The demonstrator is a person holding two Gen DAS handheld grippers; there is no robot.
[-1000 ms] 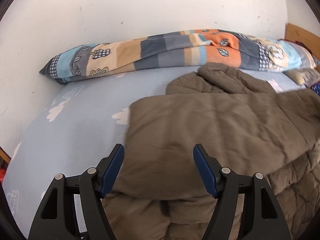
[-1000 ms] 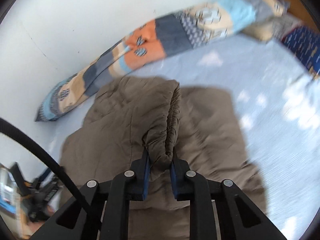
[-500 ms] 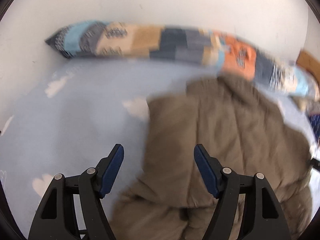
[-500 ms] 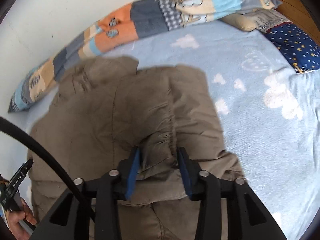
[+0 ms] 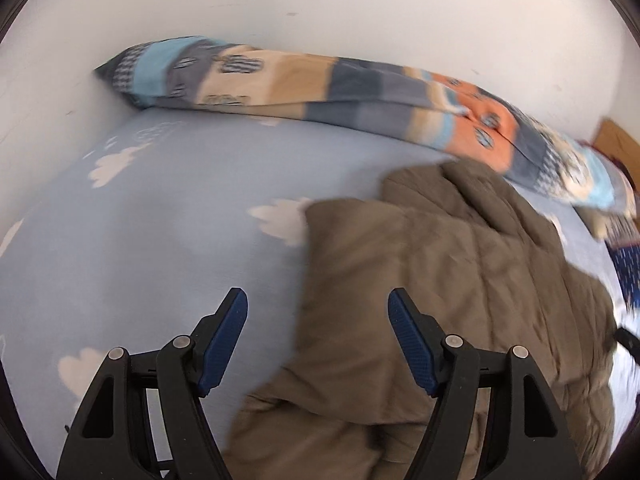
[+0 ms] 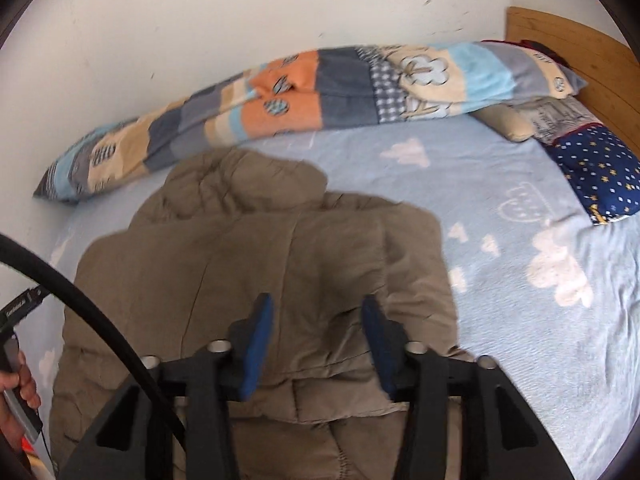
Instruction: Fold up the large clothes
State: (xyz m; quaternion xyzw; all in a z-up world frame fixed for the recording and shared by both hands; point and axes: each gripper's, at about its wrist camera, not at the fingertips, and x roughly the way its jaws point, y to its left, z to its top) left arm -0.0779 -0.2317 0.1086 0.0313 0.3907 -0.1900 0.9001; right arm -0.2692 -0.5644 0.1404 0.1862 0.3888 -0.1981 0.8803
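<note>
A brown padded jacket [image 6: 256,264] lies on the light blue cloud-print bed sheet [image 6: 520,264], sleeves folded across its body, hood toward the wall. In the left wrist view the jacket [image 5: 440,280] fills the right half. My left gripper [image 5: 318,336] is open and empty, held above the jacket's left edge and the bare sheet [image 5: 160,240]. My right gripper [image 6: 316,344] is open and empty, just above the folded sleeve at the jacket's middle.
A long patchwork blanket roll [image 6: 320,92] lies along the white wall. A starry blue pillow [image 6: 596,172] and a beige pillow [image 6: 516,120] lie at the right by the wooden headboard [image 6: 580,48]. A black cable [image 6: 80,308] crosses the lower left.
My right gripper has opened and let go of the jacket sleeve, which now lies flat across the jacket. My left gripper has swung left, staying open.
</note>
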